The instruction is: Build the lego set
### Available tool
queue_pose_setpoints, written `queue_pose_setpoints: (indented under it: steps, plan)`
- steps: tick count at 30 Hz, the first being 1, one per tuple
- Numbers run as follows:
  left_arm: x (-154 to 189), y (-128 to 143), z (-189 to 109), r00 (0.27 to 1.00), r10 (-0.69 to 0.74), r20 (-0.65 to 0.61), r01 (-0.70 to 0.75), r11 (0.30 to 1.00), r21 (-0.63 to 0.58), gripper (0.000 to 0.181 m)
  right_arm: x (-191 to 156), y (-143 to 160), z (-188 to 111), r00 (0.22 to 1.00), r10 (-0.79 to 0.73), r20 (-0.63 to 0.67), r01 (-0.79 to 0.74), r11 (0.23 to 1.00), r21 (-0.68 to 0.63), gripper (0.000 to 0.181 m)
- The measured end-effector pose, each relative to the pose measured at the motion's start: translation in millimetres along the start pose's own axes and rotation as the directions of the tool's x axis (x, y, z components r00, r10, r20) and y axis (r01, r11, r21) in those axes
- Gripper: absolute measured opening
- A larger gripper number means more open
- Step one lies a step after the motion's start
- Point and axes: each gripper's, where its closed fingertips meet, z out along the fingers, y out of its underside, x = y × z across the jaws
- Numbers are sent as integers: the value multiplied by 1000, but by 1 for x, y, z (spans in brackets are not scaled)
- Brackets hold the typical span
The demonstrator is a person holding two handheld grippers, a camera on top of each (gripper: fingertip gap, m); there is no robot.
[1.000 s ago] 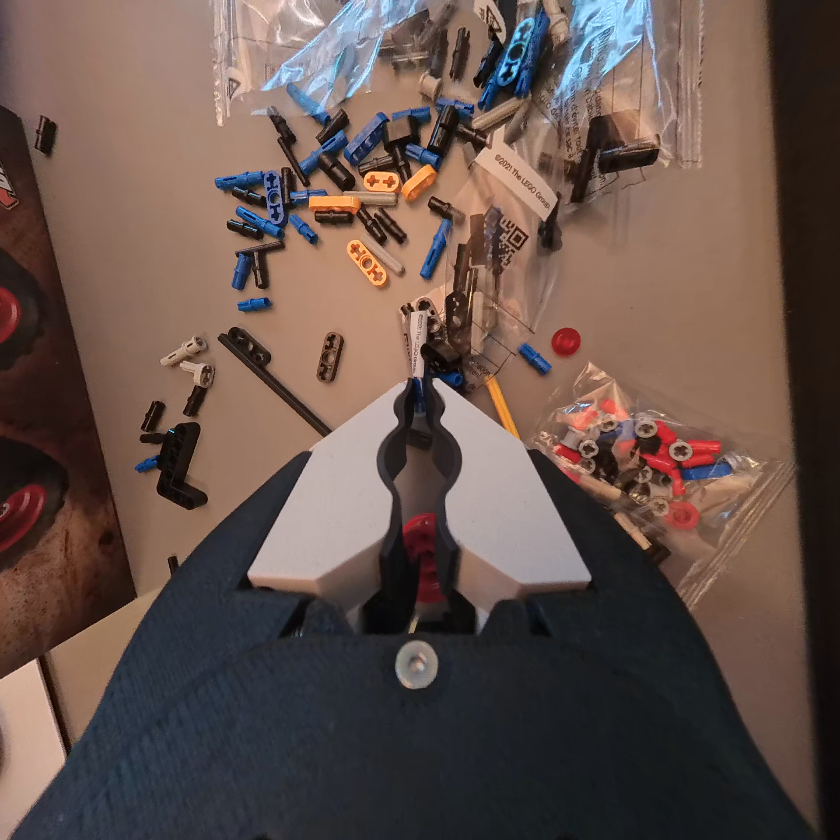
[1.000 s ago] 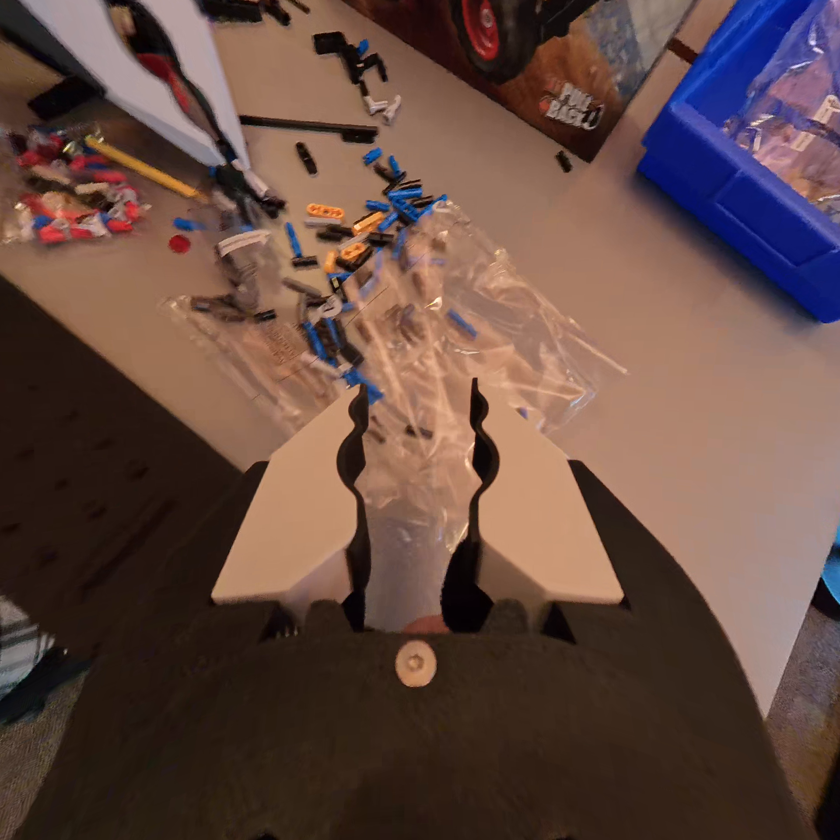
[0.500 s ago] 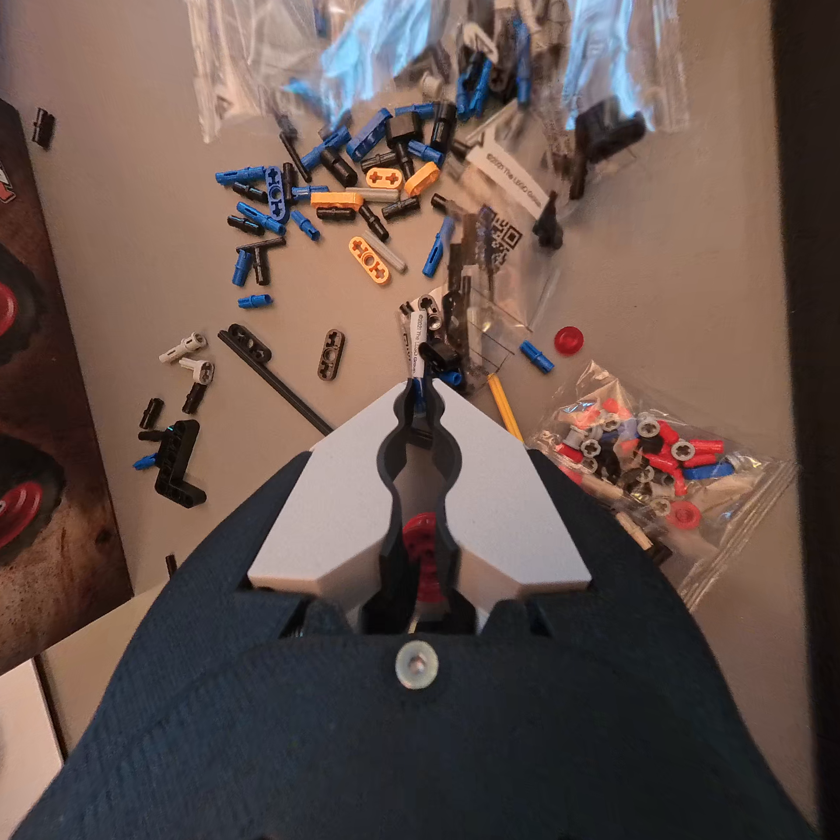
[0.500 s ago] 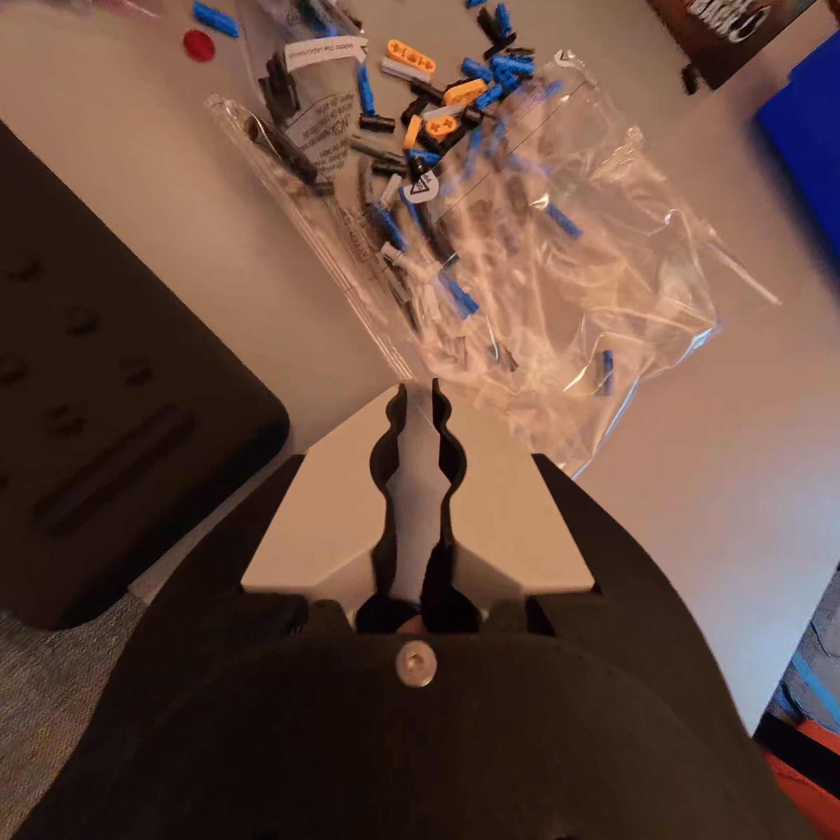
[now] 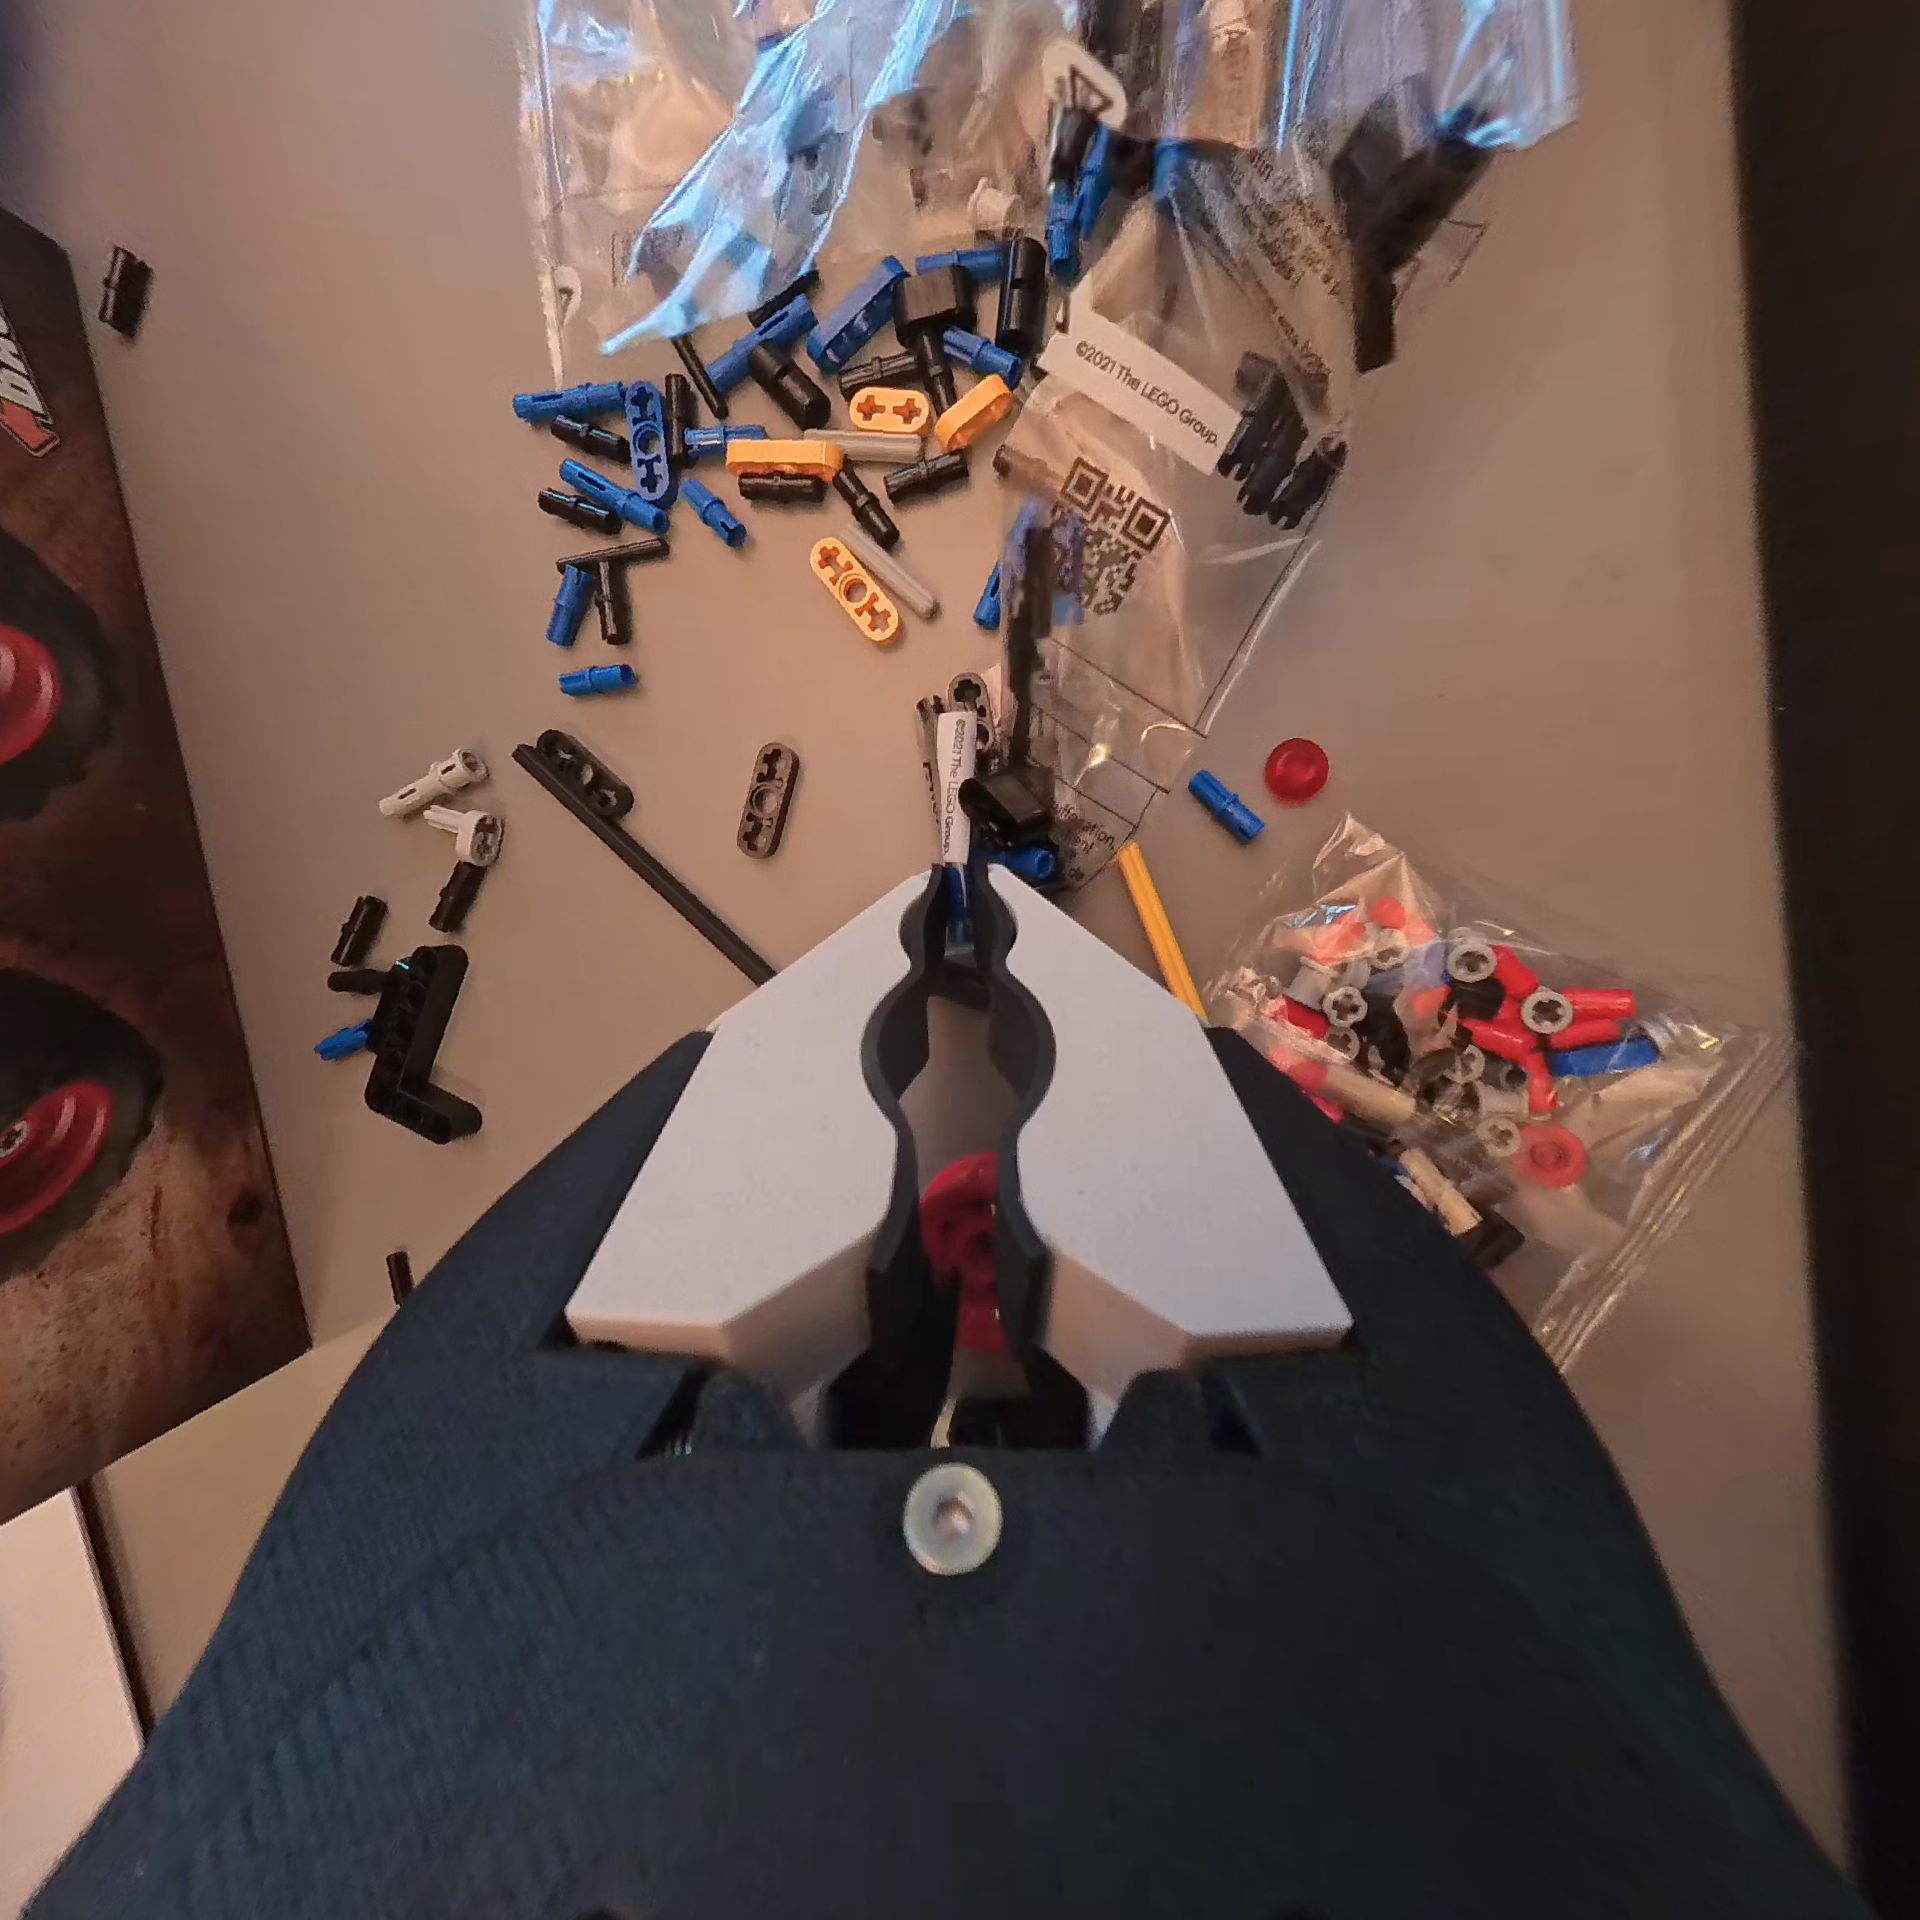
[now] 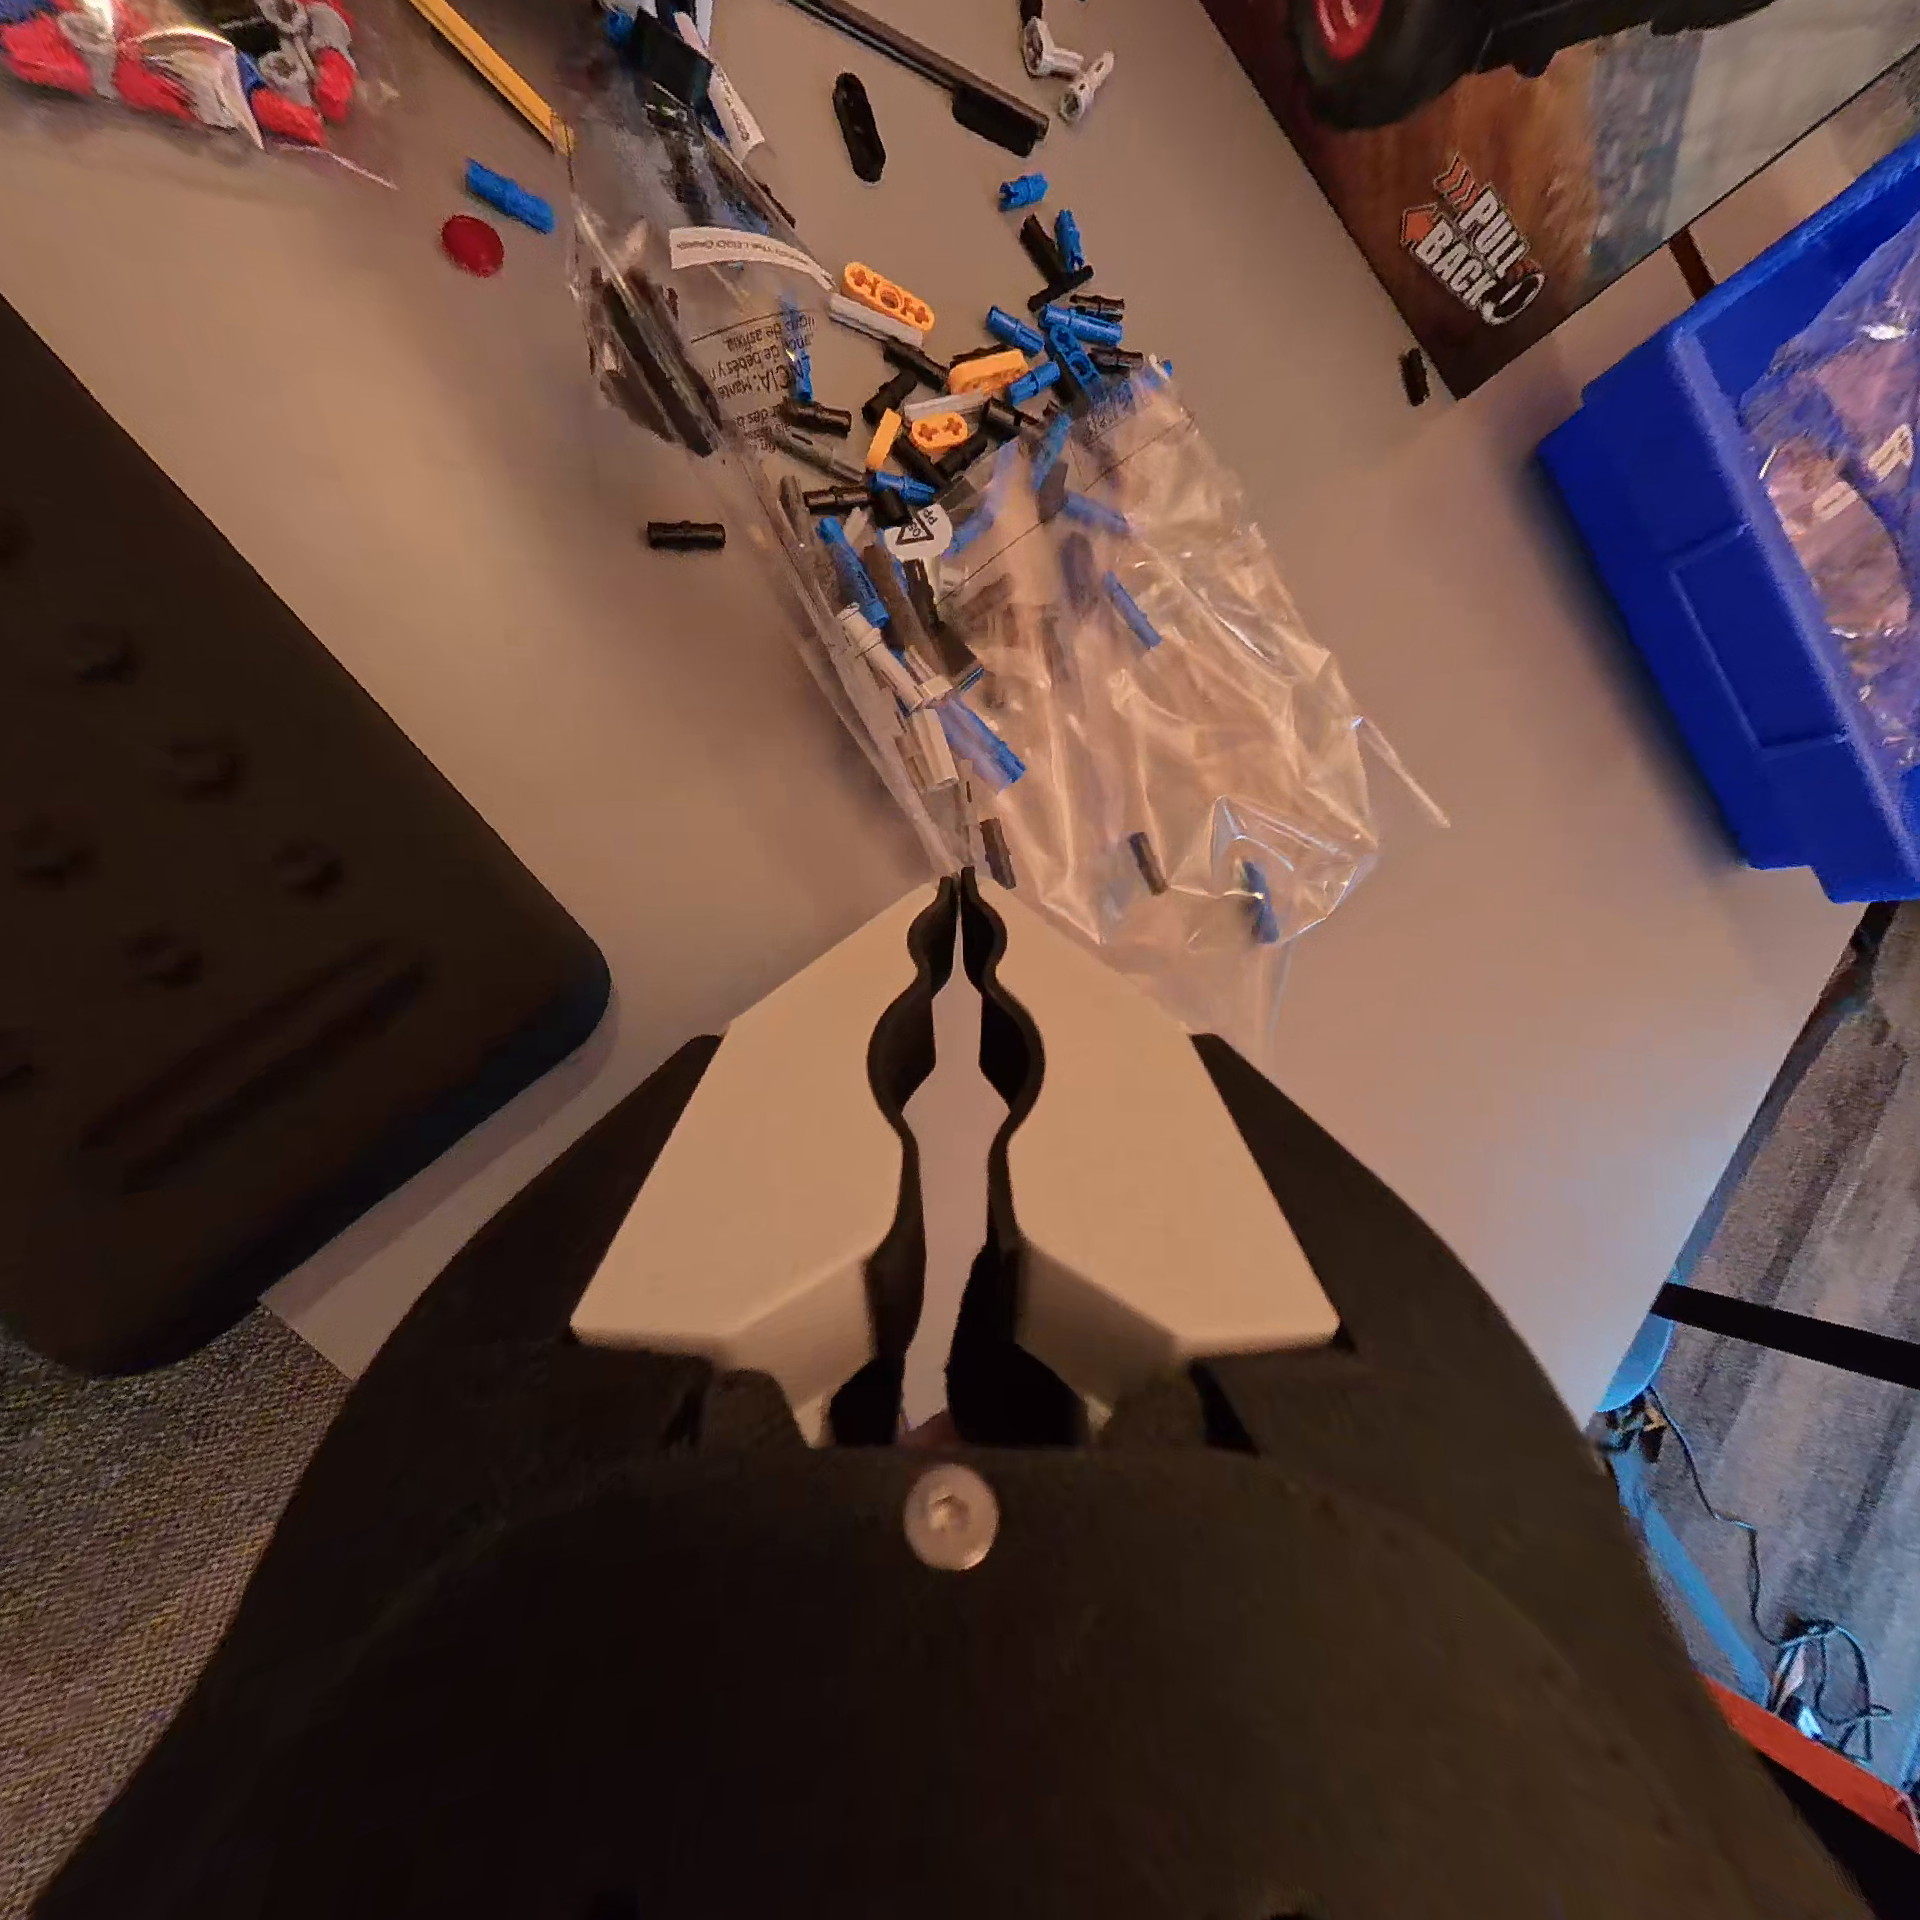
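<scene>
My left gripper (image 5: 961, 883) is shut on the near end of a clear plastic bag (image 5: 1143, 540) that has a white label strip. My right gripper (image 6: 956, 894) is shut on the far corner of the clear bag (image 6: 1143, 707) and holds it stretched above the table. Blue, black and grey pins remain inside the bag. A pile of loose blue, black and orange pieces (image 5: 810, 447) lies at the bag's mouth; it also shows in the right wrist view (image 6: 966, 384). A red round part (image 5: 961, 1236) shows between my left fingers near their base.
A sealed bag of red and grey pieces (image 5: 1455, 1029) lies right of my left gripper. A red stud (image 5: 1296, 770), yellow axle (image 5: 1158, 925), long black axle (image 5: 644, 873) and black L-beam (image 5: 416, 1039) lie loose. The set's box (image 5: 62, 935) is left. A blue bin (image 6: 1745, 582) stands beyond.
My right gripper has closed from open onto the bag's corner and pulled it back and up, stretching the bag. Pieces shifted inside it. My left gripper has stayed put.
</scene>
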Motion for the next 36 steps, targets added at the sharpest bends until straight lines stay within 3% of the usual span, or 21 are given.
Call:
queue_pose_setpoints:
  steps: [36]
  plan:
    - [-6,10,-10,999,-30,-13,30,999,-12,10,-12,-4,6,996,-68,53,69,997,-18,0]
